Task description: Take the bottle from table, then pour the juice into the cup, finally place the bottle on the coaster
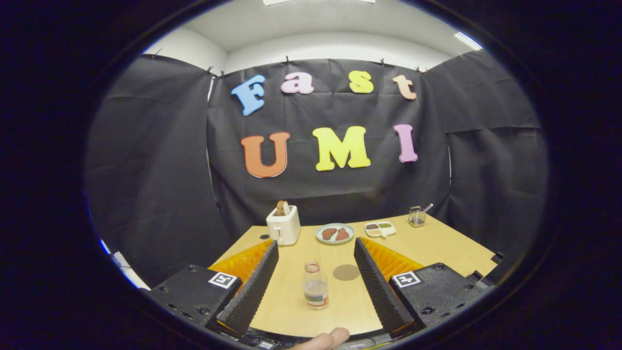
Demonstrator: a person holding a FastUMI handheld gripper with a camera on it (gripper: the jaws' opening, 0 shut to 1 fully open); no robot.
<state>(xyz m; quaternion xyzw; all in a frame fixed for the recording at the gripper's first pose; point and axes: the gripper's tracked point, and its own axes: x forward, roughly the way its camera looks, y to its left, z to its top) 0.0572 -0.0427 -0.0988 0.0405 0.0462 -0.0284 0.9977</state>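
A small clear bottle [316, 286] with a little pale juice in it stands upright on the wooden table [437, 248], between my two fingers and touching neither. My gripper [316, 245] is open wide, its fingertips [270, 249] reaching a little past the bottle. A round brown coaster [346, 272] lies flat just behind and right of the bottle, also between the fingers. A small glass cup [416, 216] with a stick in it stands near the table's far right edge, well beyond the fingers.
A white toaster [284, 226] with a slice of bread in it stands far left. A plate [335, 234] with two brown pieces and a small divided tray [380, 228] lie along the far side. A person's fingertip [330, 338] shows beneath the fingers.
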